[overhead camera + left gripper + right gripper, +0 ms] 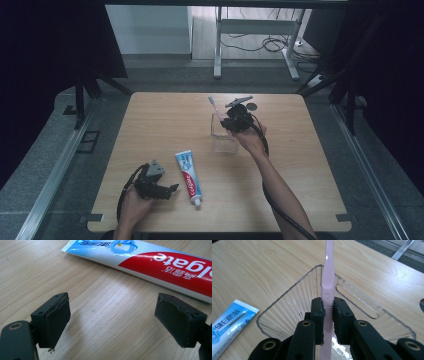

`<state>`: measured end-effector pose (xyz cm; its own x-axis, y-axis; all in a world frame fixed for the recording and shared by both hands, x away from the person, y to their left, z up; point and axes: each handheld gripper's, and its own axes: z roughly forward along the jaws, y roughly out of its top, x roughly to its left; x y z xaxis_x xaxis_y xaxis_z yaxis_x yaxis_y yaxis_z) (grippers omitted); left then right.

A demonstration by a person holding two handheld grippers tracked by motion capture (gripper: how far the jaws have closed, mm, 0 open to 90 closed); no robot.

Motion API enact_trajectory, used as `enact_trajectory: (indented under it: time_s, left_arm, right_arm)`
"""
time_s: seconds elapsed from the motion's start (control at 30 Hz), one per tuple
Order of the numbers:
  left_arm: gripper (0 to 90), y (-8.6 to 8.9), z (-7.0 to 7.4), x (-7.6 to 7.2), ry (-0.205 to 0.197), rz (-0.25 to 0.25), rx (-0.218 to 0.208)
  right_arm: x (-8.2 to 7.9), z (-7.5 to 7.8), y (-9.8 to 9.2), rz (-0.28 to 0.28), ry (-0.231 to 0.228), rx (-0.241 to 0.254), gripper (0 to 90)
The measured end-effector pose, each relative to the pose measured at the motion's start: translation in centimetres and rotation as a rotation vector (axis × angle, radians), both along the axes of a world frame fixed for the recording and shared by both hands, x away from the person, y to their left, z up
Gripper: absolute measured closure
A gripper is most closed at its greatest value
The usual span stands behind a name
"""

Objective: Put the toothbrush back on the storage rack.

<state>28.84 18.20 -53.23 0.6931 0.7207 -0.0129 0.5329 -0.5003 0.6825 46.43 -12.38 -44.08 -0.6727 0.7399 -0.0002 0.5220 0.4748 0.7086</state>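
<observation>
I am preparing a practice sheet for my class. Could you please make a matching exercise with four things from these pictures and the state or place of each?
Column 1
1. toothbrush
2. toothpaste tube
3. clear cup
4. left gripper

Column 2
a. lying flat on the table
b. open, with nothing between its jaws
c. pink, clamped between the jaws of the right gripper
d. standing on the table, with ribbed see-through walls

Right pairs: 1-c, 2-a, 3-d, 4-b
</observation>
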Motion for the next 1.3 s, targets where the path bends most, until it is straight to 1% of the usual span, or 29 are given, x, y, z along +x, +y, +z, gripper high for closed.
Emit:
enact_trajectory:
  time_s: [0.3,0.47,0.57,0.97,1.07,1.17,1.2,1.3]
  left_arm:
    - [13.2,-0.1,0.0,0.0,0.002,-0.003,0.005]
    - [13.2,-0.1,-0.1,0.0,0.001,-0.004,0.006]
    - [13.2,-0.1,-0.1,0.0,0.0,-0.006,0.008]
    - [13.2,-0.2,-0.1,0.0,-0.001,-0.008,0.011]
    - [13.2,-0.2,-0.1,0.0,0.0,-0.009,0.014]
    - [13.2,-0.2,-0.1,0.0,0.0,-0.009,0.015]
    - [13.2,-0.2,-0.1,0.0,0.0,-0.007,0.014]
    - [13.2,-0.2,-0.1,0.0,0.0,-0.007,0.015]
  right_arm:
    - [0.2,-0.7,0.1,0.003,0.026,-0.038,79.1]
    - [0.4,-1.1,0.1,0.014,0.034,-0.06,79.1]
    - [0.4,-1.2,0.2,0.019,0.053,-0.071,79.0]
    - [0.4,-1.3,0.6,0.026,0.093,-0.121,78.6]
    - [0.5,-1.3,0.7,0.036,0.1,-0.136,78.3]
    - [0.4,-1.3,0.8,0.033,0.109,-0.14,77.8]
    - [0.5,-1.3,0.7,0.039,0.106,-0.137,77.4]
    - [0.5,-1.3,0.6,0.036,0.111,-0.119,75.2]
